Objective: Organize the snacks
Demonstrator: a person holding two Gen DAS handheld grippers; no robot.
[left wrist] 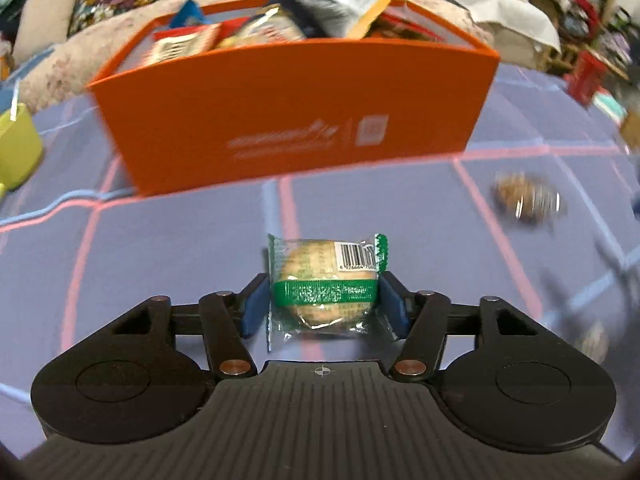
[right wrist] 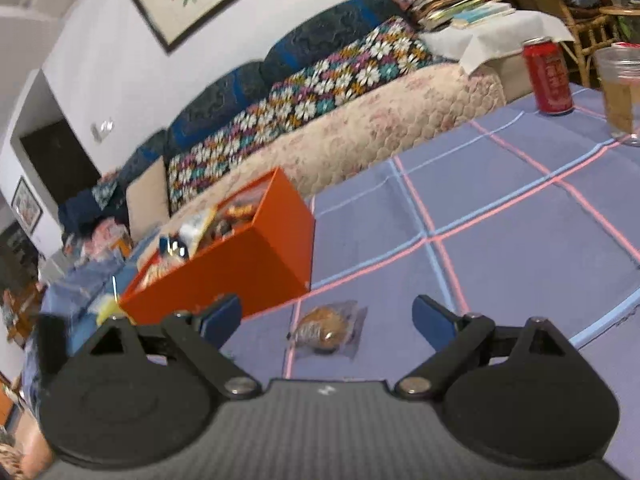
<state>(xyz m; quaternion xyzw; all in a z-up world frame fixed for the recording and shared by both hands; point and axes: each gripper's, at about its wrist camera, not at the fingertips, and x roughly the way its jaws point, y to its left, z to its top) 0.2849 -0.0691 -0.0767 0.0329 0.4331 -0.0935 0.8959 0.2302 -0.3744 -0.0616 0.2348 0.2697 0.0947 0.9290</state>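
Observation:
A round pastry in a clear and green wrapper point(left wrist: 324, 276) sits between the blue pads of my left gripper point(left wrist: 323, 306), which is shut on its two sides just above the blue checked tablecloth point(left wrist: 160, 260). Behind it stands an orange box point(left wrist: 296, 112) holding several snack packs. A brown snack in a clear wrapper point(left wrist: 528, 198) lies to the right on the cloth. In the right wrist view that brown snack point(right wrist: 326, 328) lies just ahead of my right gripper point(right wrist: 326, 311), which is open with nothing between its fingers. The orange box point(right wrist: 240, 264) is to its left.
A lime-green cup point(left wrist: 16, 144) stands left of the box. A red can point(right wrist: 550, 80) and a glass jar point(right wrist: 620, 92) stand at the table's far right. A sofa with a floral blanket point(right wrist: 360, 136) runs along the table's far edge.

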